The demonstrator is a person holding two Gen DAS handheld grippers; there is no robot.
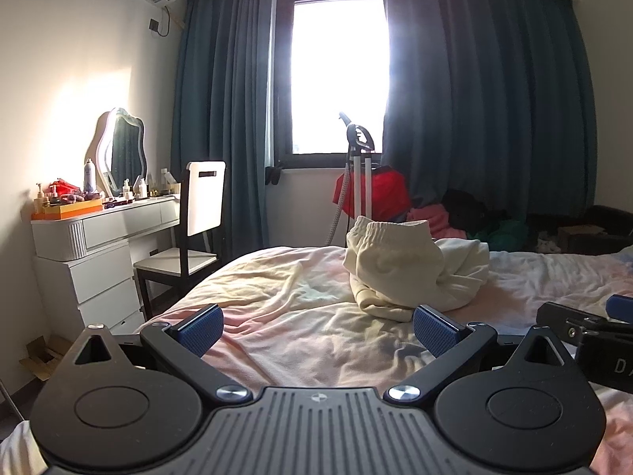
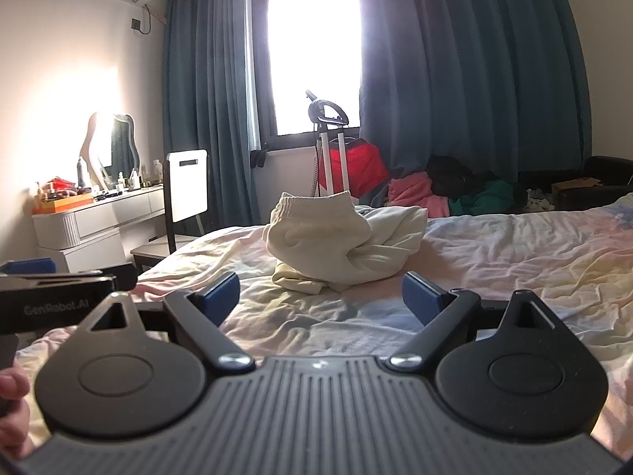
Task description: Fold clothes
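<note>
Left wrist view: a cream garment (image 1: 415, 265) lies bunched in a heap, elastic waistband up, near the bed's (image 1: 277, 316) far edge. The left gripper (image 1: 318, 330) hovers with jaws spread, empty, bare rumpled sheet between. A chair (image 1: 194, 229) stands off the far left corner.

Right wrist view: the garment (image 2: 344, 241) sits ahead; right gripper (image 2: 320, 301) released, empty, the left gripper (image 2: 59, 289) just beside it.

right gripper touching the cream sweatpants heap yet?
Apart. Right wrist view: open right gripper sits short of the crumpled cream sweatpants, bare bedsheet between them.
</note>
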